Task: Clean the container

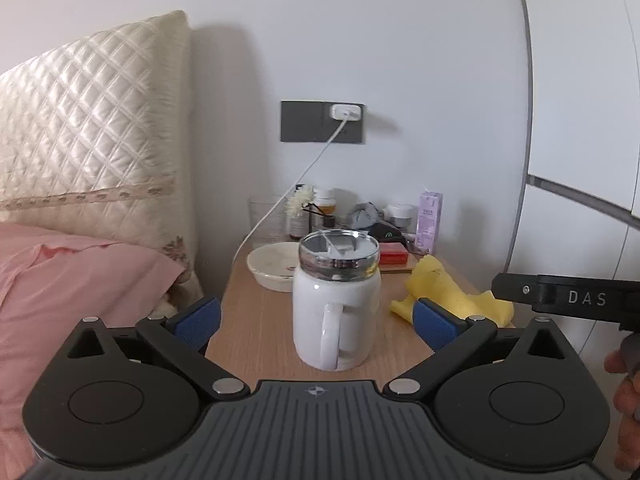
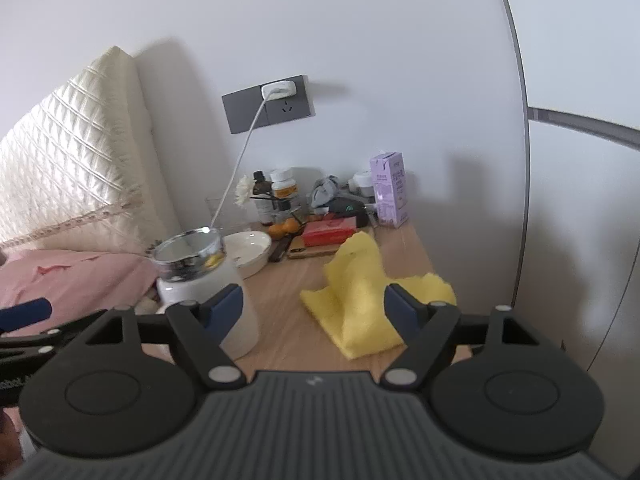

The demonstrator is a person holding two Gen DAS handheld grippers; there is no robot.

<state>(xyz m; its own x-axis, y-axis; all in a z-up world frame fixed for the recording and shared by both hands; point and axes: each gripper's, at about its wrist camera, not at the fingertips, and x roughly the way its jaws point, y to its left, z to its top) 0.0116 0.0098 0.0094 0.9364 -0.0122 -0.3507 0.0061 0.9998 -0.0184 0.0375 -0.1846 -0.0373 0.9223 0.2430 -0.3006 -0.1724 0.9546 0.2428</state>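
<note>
A white mug-shaped container [image 1: 335, 312] with a glass top and silver rim stands upright on the wooden bedside table [image 1: 256, 320], its handle facing me. My left gripper [image 1: 316, 322] is open, its blue pads wide apart on either side of the container and not touching it. The same container [image 2: 200, 280] appears at the left in the right wrist view. A crumpled yellow cloth [image 2: 360, 300] lies on the table beside it. My right gripper [image 2: 314, 308] is open above the near end of the cloth, with nothing pressed between its pads.
A white bowl [image 1: 272, 264], a drinking glass [image 1: 266, 216], bottles, a red box [image 2: 328, 230], a purple carton [image 2: 390, 188] and small clutter fill the table's back. A charger cable [image 1: 280, 200] hangs from the wall socket. The bed with a pink sheet [image 1: 60, 300] lies left, a white cabinet [image 2: 580, 240] right.
</note>
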